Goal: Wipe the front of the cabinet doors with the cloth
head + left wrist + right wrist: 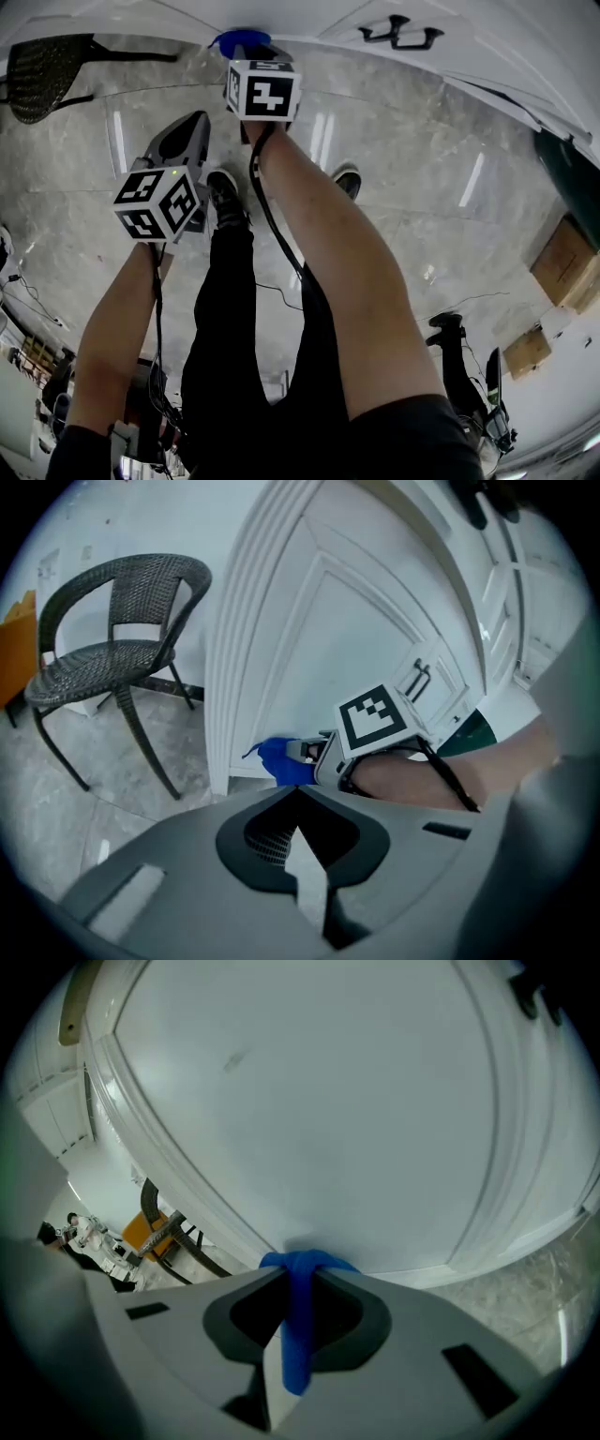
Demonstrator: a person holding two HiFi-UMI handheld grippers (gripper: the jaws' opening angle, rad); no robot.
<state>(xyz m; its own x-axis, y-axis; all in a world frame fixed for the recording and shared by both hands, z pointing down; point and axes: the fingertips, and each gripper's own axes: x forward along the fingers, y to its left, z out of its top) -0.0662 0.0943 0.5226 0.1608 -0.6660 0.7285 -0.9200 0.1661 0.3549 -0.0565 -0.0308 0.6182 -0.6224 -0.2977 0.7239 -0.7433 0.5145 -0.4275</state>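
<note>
Grey marble floor [403,187] w/ glare streaks; blk wicker chair [103,658]; cardboard boxes [562,262].

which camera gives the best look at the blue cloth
The right gripper view: the blue cloth fills the middle, pinched between the right tongs' shut jaws and held against the white cabinet door. The left gripper view shows it sideways as a small blue lump; the head view shows only a sliver beyond those tongs.

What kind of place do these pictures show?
Probably an indoor room, home-like or a showroom: white panelled cabinet doors, a glossy marble-look floor and a dark wicker chair beside the cabinet.
</note>
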